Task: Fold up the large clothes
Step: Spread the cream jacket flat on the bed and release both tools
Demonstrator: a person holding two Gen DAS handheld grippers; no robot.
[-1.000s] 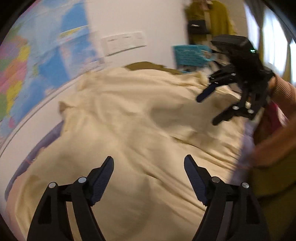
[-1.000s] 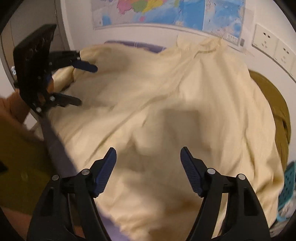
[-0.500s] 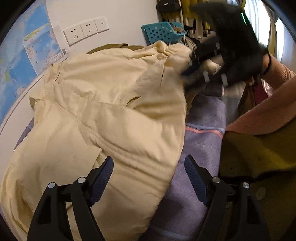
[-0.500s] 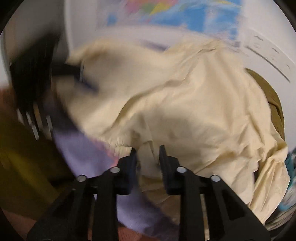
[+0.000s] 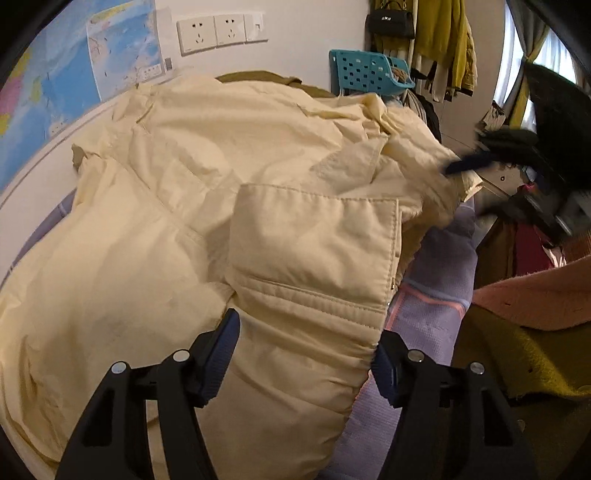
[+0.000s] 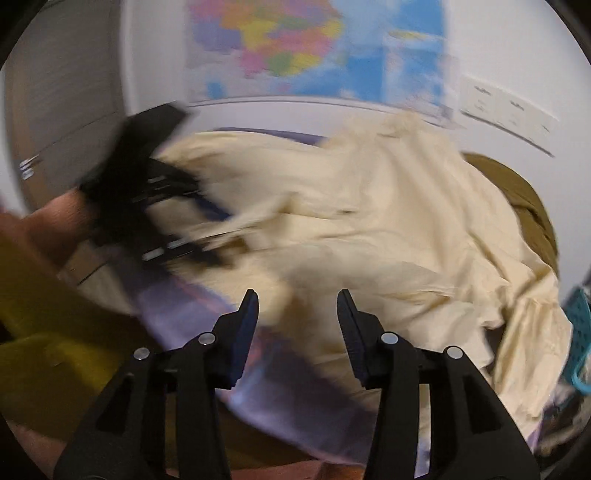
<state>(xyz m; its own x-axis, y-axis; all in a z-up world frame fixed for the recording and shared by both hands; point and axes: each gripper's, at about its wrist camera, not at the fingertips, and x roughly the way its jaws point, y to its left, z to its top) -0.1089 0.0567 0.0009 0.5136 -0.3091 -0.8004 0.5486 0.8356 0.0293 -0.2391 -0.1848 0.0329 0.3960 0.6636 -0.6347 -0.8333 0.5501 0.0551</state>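
A large cream padded jacket (image 5: 207, 229) lies spread over a lilac blanket (image 5: 432, 295). It also shows in the right wrist view (image 6: 388, 229). My left gripper (image 5: 304, 360) is open, its jaws on either side of the jacket's near hem, which bulges between them. My right gripper (image 6: 297, 325) is open and empty, just off the jacket's near edge above the blanket (image 6: 295, 387). The right gripper appears blurred at the far right of the left wrist view (image 5: 480, 184), next to a jacket sleeve. The left gripper appears blurred in the right wrist view (image 6: 207, 232).
A world map (image 5: 55, 85) and wall sockets (image 5: 218, 31) are on the wall behind. An olive garment (image 6: 517, 192) lies under the jacket's far side. A turquoise basket (image 5: 365, 72) and hanging clothes (image 5: 439, 40) stand at the right. The person's olive and pink clothing (image 5: 528, 332) is close by.
The right gripper was shut on the jacket's edge half a second ago and is now open. The left gripper moved in onto the near hem. A jacket flap now lies folded over the middle.
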